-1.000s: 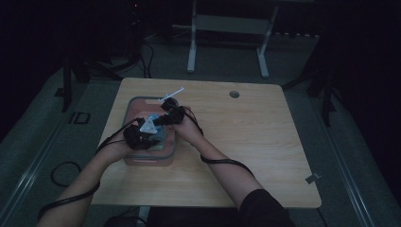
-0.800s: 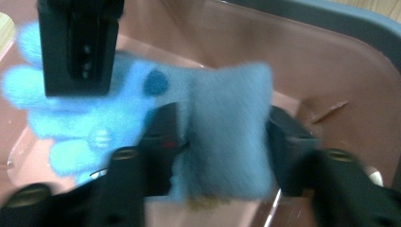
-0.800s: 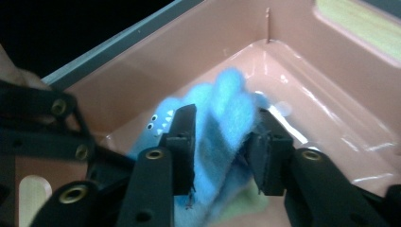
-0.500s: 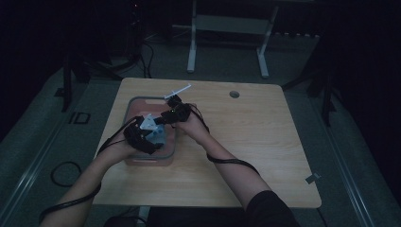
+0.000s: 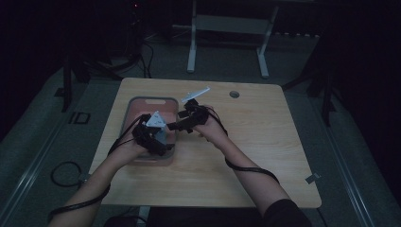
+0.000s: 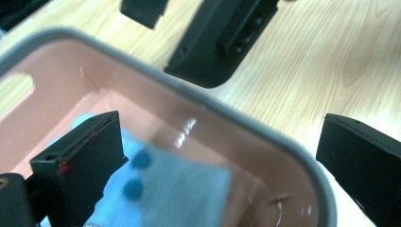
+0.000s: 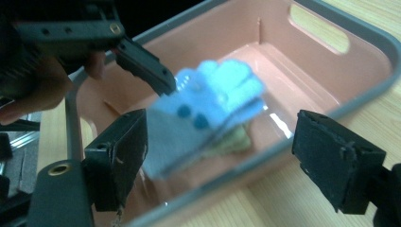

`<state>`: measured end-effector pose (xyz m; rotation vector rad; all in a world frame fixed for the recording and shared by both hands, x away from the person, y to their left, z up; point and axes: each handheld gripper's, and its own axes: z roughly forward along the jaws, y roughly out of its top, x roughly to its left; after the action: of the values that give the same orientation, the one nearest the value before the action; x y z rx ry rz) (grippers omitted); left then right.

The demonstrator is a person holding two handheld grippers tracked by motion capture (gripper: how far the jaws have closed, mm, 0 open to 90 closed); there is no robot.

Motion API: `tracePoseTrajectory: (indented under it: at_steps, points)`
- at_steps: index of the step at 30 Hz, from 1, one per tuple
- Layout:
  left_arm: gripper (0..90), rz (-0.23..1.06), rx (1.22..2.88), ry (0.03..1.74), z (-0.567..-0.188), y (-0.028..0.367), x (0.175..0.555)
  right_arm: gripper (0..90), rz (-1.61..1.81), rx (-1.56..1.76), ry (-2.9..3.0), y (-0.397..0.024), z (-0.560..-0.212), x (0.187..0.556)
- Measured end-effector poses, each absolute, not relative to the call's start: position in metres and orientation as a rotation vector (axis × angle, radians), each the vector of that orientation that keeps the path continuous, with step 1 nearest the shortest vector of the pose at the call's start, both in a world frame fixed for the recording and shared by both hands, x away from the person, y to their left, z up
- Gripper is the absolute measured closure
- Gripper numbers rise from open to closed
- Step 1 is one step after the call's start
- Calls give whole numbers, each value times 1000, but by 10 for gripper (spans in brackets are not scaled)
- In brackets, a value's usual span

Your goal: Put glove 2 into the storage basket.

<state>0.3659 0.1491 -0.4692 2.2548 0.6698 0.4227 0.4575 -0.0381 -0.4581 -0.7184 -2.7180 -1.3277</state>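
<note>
Both grippers [image 6: 217,161] [image 7: 222,161] have just been opened (nothing gripped); the glove [image 7: 208,113] is best left settled at the bin's [image 7: 331,61] six o'clock.

the bin [image 7: 331,71] is salmon pink inside with a grey rim; the cloth [image 7: 208,118] in it is light blue with darker blue dots; the table [image 5: 265,142] is pale wood grain; both grippers' jaws are black
</note>
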Motion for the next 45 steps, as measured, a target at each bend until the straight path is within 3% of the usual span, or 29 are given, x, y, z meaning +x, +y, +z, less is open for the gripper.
tracePoseTrajectory:
  at_steps: [18,45]
  points:
    - [19,360,2224,579,-469,98,358,162,-1355,-836,-2752,-108,-474,449]
    - [20,262,2260,376,-487,24,341,162,-1336,-895,-2750,-177,-509,429]
